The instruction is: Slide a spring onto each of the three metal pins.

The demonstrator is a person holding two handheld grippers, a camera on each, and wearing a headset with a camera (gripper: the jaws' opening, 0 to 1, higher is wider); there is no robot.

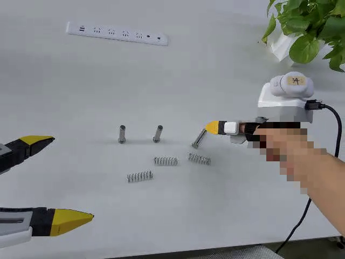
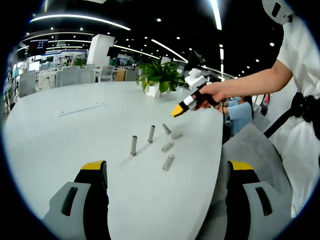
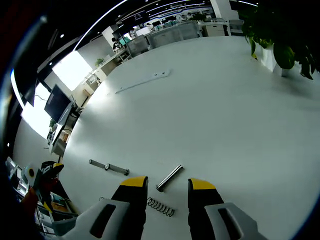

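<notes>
Three metal pins stand in a row on the white table: the left pin (image 1: 122,134) and the middle pin (image 1: 157,133) upright, the right pin (image 1: 199,138) tilted. Three springs lie in front of them: one (image 1: 140,176) at the left, one (image 1: 165,161) in the middle, one (image 1: 199,158) at the right. My right gripper (image 1: 213,127) hangs just right of the tilted pin. In its own view the right gripper (image 3: 166,186) is open, with that pin (image 3: 169,178) in line with the gap and a spring (image 3: 160,206) below. My left gripper (image 1: 59,181) is wide open at the near left, holding nothing.
A white power strip (image 1: 117,33) lies at the far side of the table. A potted plant (image 1: 307,27) stands at the far right. A black cable (image 1: 323,178) hangs from the right gripper over the table's near edge (image 1: 215,251).
</notes>
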